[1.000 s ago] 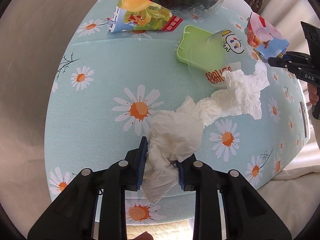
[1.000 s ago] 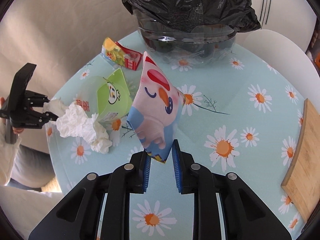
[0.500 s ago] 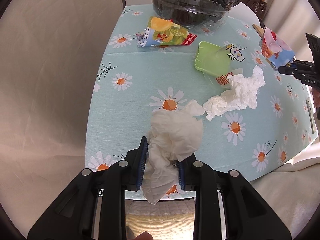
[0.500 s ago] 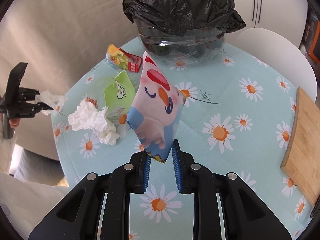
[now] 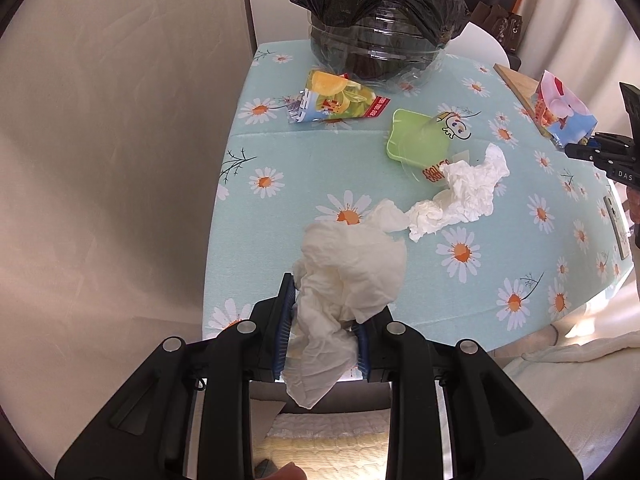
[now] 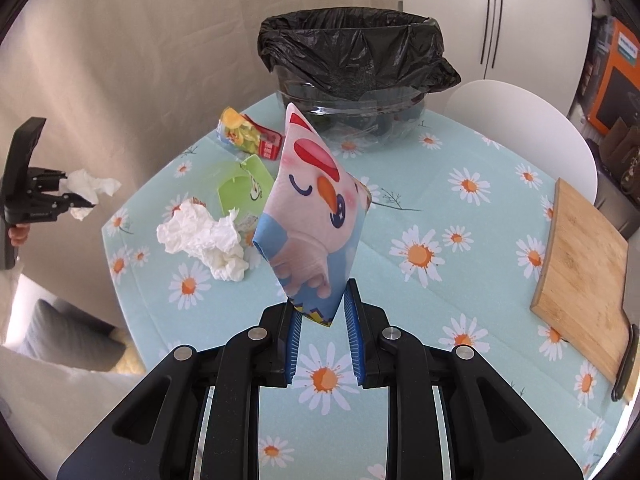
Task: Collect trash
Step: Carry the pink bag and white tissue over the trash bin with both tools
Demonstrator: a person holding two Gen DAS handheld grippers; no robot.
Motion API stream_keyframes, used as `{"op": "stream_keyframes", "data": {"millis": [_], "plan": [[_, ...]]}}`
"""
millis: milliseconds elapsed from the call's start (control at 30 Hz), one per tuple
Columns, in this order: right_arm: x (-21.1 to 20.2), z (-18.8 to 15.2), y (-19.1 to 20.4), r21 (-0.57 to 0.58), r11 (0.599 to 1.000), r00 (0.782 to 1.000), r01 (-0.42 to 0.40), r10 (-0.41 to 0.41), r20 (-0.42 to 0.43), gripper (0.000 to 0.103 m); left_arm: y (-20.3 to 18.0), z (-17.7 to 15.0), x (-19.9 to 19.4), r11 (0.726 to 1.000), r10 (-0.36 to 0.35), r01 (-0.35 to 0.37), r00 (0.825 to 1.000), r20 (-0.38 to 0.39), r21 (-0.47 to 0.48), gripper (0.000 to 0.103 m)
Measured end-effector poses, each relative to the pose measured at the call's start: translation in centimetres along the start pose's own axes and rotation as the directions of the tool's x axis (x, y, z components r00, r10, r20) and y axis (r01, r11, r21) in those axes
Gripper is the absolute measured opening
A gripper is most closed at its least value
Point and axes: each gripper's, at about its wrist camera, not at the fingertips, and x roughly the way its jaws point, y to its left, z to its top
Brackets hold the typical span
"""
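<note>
Bare tablecloth (image 6: 472,240) leads unobstructed to the open bin (image 6: 352,80)

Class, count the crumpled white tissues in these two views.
2. One tissue is clamped in the left claw; the other tissue lies on the table beside the green tub.

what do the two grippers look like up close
Both match: the left gripper and right gripper are matte black plastic with angular arms, round silver screws at the joints, and ribbed blue pads. Seen side-on, the right one carries small white lettering.
</note>
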Motion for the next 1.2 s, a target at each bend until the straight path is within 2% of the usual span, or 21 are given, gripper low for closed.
{"op": "stream_keyframes", "data": {"millis": [267,533,700,1200], "plan": [[-1.7,0.1,0.4,-0.004,1.000,0.999,0.019,-0.018,0.029,0.019,0.1,0.4,-1.3,1.000,0.005,-0.005,1.000,0.016,0.011,0.028],[-2.3,1.0,-0.2,0.019,0.999,0.998,0.045,-0.046,0.034,0.020,1.1,2.5,-0.7,0.999,-0.012,0.011,1.000,0.022,0.039,0.028],[-2.3,2.3,-0.8,0.069,0.996,0.997,0.061,-0.064,0.044,0.020,2.4,4.9,0.5,0.998,-0.020,0.021,1.000,-0.003,0.059,0.028],[-2.7,8.5,-0.3,0.096,0.985,0.984,0.141,-0.150,0.098,0.020,4.5,14.8,0.7,0.977,-0.080,0.059,0.992,0.097,0.206,0.028]]}}
